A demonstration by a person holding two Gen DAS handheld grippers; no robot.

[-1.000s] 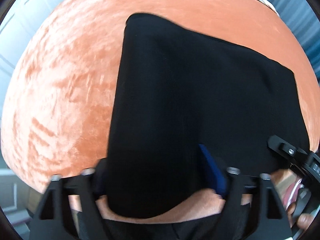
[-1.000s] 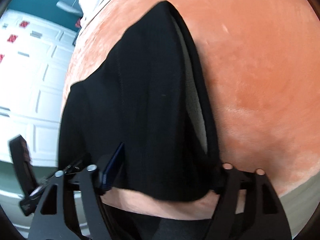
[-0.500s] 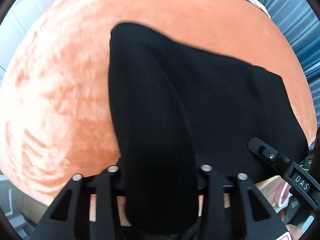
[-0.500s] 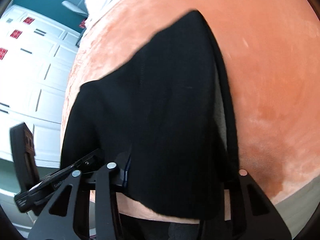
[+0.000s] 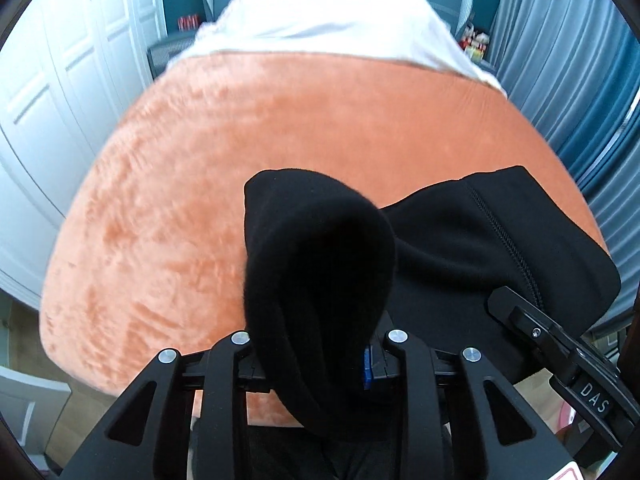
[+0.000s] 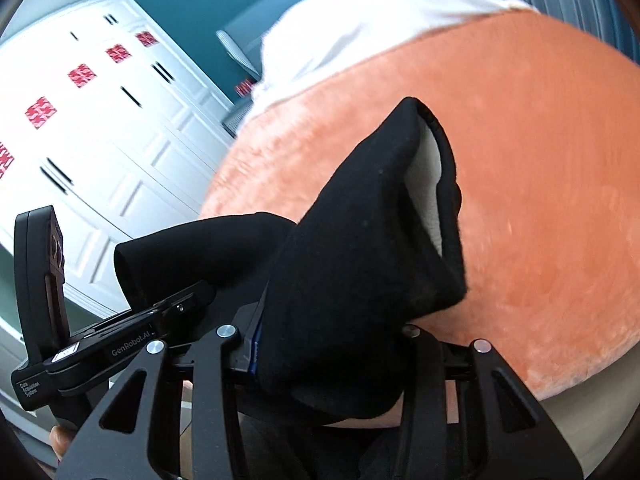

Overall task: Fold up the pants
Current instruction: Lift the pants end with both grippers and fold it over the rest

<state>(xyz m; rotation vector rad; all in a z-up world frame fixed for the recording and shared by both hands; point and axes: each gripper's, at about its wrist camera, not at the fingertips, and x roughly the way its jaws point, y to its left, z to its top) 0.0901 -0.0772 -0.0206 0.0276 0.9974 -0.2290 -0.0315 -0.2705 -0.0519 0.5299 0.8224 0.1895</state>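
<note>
my left gripper (image 5: 316,354) is clamped on a thick fold of the black pants (image 5: 320,264), the cloth bunched between its fingers and draping down over them toward me. my right gripper (image 6: 320,344) is pinched the same way on another part of the pants (image 6: 360,248), narrow around the fabric, with a pale lining showing at the open edge just ahead of it. the garment hangs lifted between my two tools, the rest sagging from one to the other. the orange blanket (image 5: 168,208) spreads ahead of and below both, with a white sheet (image 5: 328,24) beyond it.
</note>
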